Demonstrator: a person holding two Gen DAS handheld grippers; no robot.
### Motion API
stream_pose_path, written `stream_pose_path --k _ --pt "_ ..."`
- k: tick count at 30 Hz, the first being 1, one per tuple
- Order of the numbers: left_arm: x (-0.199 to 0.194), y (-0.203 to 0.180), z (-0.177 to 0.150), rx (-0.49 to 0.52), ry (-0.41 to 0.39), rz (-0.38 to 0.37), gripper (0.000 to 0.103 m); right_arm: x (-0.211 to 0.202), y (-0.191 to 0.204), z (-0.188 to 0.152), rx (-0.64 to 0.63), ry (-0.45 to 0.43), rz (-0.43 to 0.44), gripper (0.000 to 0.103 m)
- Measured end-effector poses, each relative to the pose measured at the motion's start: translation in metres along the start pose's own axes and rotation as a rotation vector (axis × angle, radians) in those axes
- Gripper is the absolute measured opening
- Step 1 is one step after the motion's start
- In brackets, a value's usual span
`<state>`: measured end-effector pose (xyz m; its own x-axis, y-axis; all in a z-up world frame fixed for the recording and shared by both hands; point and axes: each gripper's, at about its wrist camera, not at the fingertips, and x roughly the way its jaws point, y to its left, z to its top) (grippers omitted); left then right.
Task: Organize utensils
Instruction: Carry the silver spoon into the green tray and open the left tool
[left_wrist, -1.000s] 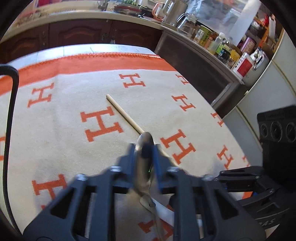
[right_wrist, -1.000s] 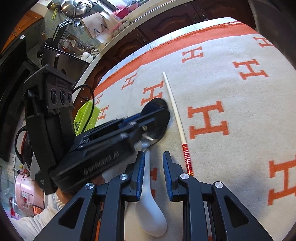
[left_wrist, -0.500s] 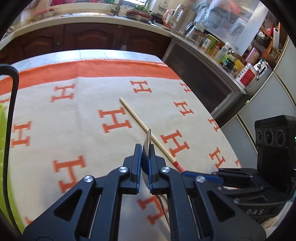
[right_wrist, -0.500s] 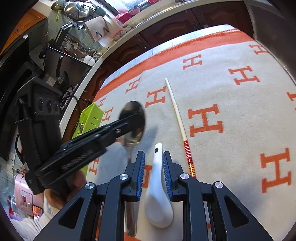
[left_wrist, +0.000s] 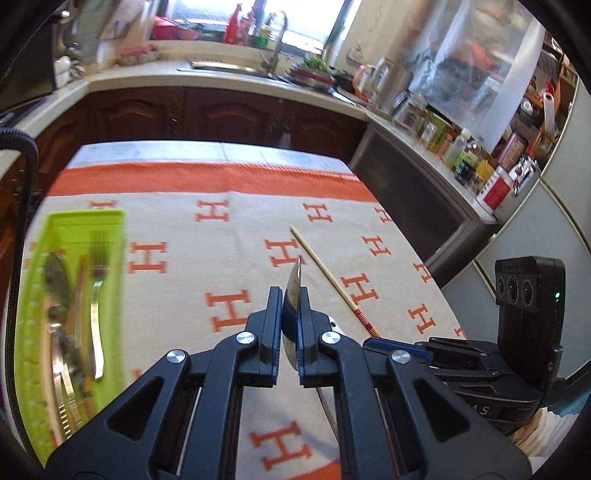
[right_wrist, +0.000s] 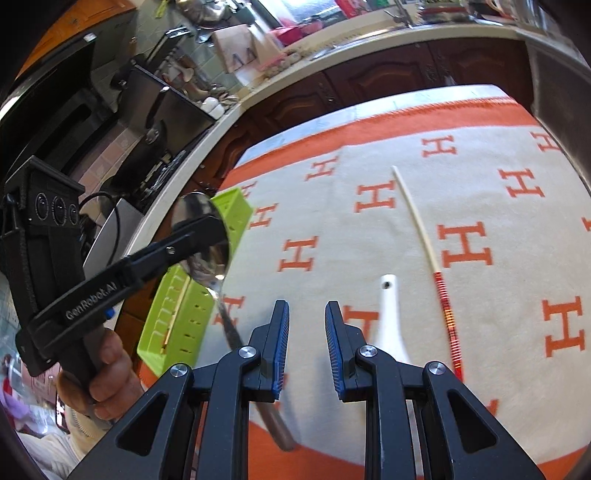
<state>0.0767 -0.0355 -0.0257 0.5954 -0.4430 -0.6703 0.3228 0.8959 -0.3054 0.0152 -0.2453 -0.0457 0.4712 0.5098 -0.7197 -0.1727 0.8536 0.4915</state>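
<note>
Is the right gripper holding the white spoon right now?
No. The right gripper is open and empty; the white spoon lies on the cloth beyond it.

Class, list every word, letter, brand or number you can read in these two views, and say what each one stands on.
"GenRobot.AI": on the side of the left gripper.
"H": orange letters repeated across the tablecloth.
"AS": end of a word on the right gripper's body; the rest is hidden.
Labels on the counter bottles and jars: too small and blurred to read.
</note>
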Motion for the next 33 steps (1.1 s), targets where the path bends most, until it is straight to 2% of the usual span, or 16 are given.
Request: stream_pose_path --k 5,14,18,21,25,30,33 --pt "-0.056 0.020 0.001 -0.020 -0.068 0.063 0.004 -0.006 0.028 -0.005 -0.035 -0.001 0.010 0.020" --pt "-0.170 0.081 0.022 -0.037 -0.210 0.268 0.004 0.002 0.069 -0.010 -0.076 0.022 0.036 0.020" --pt "-0.193 0.104 0.032 -0.008 -0.224 0.345 0.004 0.006 0.078 -0.006 -0.087 0.028 0.035 0.020" --pt "-0.192 0.118 0.037 0.031 -0.201 0.391 0.004 0.011 0.083 -0.002 -0.093 0.034 0.031 0.020" --pt "-0.155 0.130 0.039 0.065 -0.113 0.404 0.004 0.019 0.085 0.000 -0.092 0.049 0.023 0.020" --pt "-0.100 0.148 0.031 0.081 0.015 0.382 0.004 0.030 0.081 0.004 -0.084 0.066 0.010 0.020" --pt "-0.069 0.153 0.025 0.063 0.058 0.354 0.004 0.035 0.079 0.006 -0.081 0.071 -0.002 0.020"
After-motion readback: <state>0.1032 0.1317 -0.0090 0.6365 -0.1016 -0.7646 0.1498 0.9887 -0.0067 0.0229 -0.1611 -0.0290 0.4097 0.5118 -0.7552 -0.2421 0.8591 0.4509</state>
